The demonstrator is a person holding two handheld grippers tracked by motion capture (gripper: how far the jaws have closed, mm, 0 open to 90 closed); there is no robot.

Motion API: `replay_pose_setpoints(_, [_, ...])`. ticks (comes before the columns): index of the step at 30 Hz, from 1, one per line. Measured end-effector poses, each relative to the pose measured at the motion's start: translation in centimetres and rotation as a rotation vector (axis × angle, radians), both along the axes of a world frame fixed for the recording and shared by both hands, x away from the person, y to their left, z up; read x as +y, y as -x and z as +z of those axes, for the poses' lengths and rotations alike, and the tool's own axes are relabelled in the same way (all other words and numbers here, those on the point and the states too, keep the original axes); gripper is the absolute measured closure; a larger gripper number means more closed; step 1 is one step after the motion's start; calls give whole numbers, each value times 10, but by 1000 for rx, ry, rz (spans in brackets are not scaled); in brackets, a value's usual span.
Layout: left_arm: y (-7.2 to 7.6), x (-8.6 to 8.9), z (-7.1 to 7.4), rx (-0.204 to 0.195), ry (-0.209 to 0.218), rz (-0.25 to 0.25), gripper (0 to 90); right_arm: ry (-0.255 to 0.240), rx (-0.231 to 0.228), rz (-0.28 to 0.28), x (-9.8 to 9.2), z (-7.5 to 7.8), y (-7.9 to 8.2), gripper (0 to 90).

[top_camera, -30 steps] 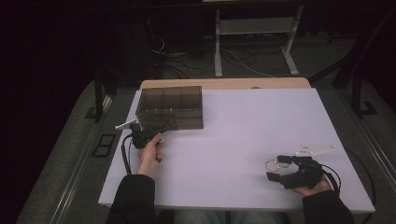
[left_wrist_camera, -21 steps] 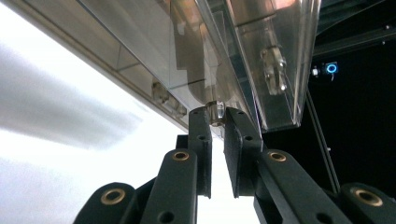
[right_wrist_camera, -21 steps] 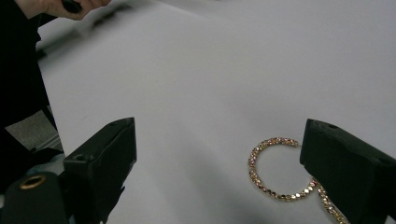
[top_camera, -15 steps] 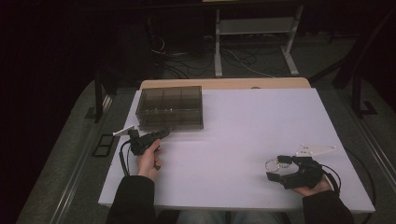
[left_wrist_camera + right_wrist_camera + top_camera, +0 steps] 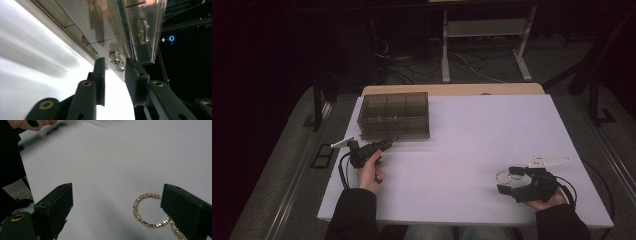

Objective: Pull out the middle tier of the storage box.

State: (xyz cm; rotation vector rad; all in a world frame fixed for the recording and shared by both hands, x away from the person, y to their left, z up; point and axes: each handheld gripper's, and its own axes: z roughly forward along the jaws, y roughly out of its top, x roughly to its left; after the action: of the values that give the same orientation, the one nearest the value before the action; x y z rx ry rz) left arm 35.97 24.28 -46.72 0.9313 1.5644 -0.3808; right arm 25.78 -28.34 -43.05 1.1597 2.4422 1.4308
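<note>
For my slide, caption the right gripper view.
Open hand-held gripper on the white table, gold beaded chain between its jaws.

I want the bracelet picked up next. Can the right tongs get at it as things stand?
Probably yes: the right tongs stand open with the bracelet lying flat on the bare white table between their jaws.

You're looking at a clear, glossy plastic box with shiny little latches, a gold chain glinting — faceted, metallic, matt black gripper pads showing brass-toned rivets, a smooth white matt tabletop — a pale wooden edge showing behind.
</note>
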Motion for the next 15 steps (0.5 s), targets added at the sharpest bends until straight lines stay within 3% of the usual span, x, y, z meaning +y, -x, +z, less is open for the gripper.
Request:
replay_pose_setpoints(8, [6, 6, 15, -20, -82, -14, 606, 1, 2, -3, -1, 0, 0, 101])
replay_pose_setpoints(9, [7, 6, 20, -36, -107, -23, 594, -1, 3, -6, -1, 0, -1, 101])
replay_pose_setpoints(13, [8, 7, 27, -63, -129, -29, 555, 2, 4, -5, 0, 0, 0, 101])
replay_pose_setpoints(15, [9, 8, 33, -87, -168, -31, 537, 2, 6, -9, -1, 0, 0, 101])
